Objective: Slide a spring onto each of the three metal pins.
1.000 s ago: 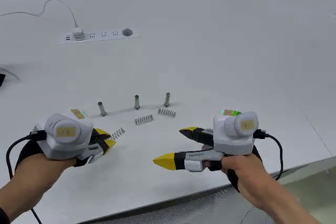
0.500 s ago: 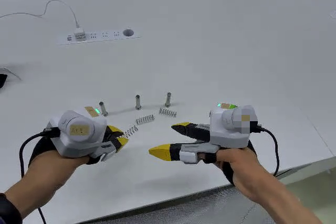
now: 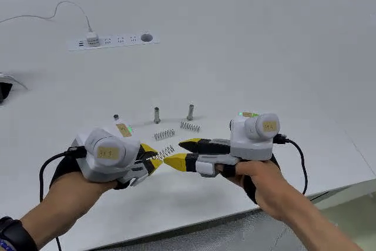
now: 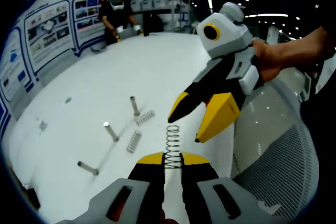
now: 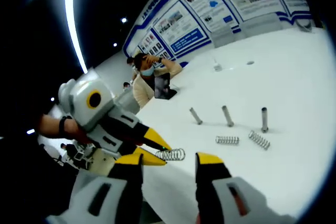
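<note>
Three pins (image 3: 157, 114) stand apart in a row, with gaps between them — two loose springs (image 3: 164, 134) lie on their near side. Open table (image 3: 264, 57) to the right and far; a power strip (image 3: 111, 40) lies far left.

- The right gripper (image 5: 169, 162) has its yellow-tipped fingers (image 5: 128, 163) spread apart.
- The left gripper (image 5: 159, 154) pinches one spring (image 5: 173, 154) near the table's (image 5: 294, 77) edge.
- Three pins (image 5: 227, 115) stand upright in a row, and two loose springs (image 5: 227, 140) lie just beside them.
</note>
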The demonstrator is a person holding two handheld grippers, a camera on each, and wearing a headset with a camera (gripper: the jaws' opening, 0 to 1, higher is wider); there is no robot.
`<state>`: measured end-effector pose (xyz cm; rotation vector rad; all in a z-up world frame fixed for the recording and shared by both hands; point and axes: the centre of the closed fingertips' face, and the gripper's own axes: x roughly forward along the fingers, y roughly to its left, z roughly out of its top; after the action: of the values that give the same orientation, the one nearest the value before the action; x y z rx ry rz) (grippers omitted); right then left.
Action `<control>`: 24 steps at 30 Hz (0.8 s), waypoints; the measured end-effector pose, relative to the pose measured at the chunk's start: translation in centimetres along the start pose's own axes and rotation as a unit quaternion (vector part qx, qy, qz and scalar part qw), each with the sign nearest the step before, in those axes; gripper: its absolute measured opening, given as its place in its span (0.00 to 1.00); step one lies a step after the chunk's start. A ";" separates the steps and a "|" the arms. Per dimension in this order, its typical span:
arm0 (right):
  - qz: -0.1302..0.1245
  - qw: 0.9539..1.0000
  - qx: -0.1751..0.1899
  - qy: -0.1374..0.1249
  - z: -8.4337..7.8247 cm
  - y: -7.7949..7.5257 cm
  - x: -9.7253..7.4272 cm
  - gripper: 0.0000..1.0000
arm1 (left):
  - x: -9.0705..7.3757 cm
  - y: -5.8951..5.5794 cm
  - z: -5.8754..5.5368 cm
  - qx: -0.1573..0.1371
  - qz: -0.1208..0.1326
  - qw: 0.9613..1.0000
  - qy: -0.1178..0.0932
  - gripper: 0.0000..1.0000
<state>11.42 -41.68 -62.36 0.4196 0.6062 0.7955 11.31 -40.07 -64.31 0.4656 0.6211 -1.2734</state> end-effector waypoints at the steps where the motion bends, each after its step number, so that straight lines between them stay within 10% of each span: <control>1: 0.002 1.000 0.001 0.000 0.0 0.1 0.0 0.38 | 0.0 -0.1 0.1 0.002 -0.001 1.000 -0.001 0.11; 24: 0.032 0.999 0.005 0.005 1.3 0.8 0.0 0.12 | -0.3 -0.6 1.0 0.019 -0.010 1.000 -0.012 0.10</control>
<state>11.83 -41.37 -60.96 0.4468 0.6088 0.8564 10.90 -40.67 -63.34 0.4762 0.5820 -1.3096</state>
